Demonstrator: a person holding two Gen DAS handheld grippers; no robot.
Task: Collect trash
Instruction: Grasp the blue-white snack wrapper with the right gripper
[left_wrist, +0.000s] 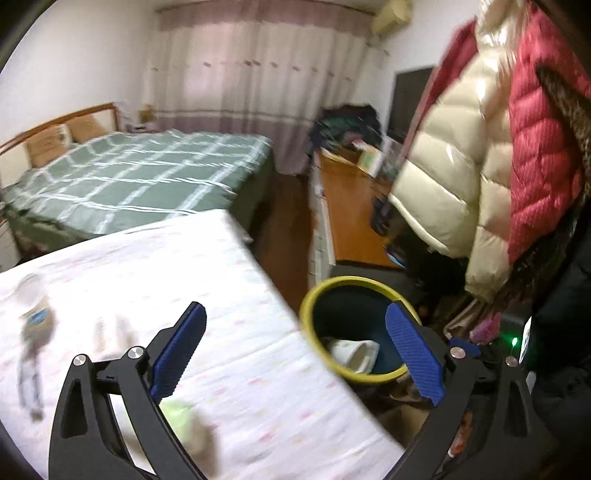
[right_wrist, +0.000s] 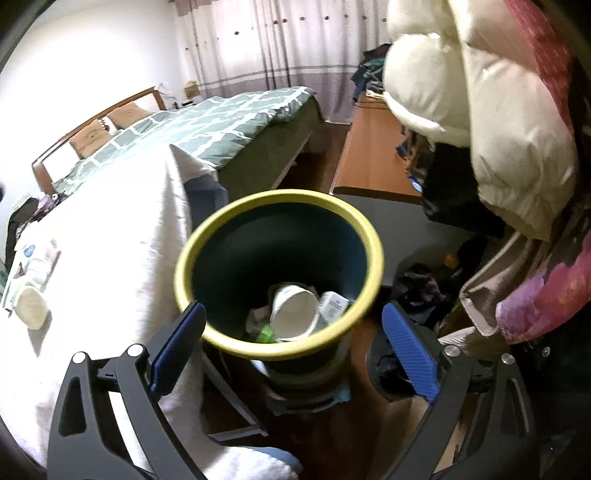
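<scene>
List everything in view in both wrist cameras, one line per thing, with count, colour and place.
trash bin: one, dark with a yellow rim, on the floor beside the table
paper cup: one, white, lying in the bin
small box: one, white, in the bin right of the cup
table: one, white patterned cloth, left of the bin
trash on table: several blurred pale items, at the table's left edge
bed: one, green checked cover, behind the table
curtains: pale pink, back wall
desk: one, orange-brown, right of the bed
jackets: cream and red, hanging at right
left gripper: open, empty, above the table's edge
right gripper: open, empty, over the bin
</scene>
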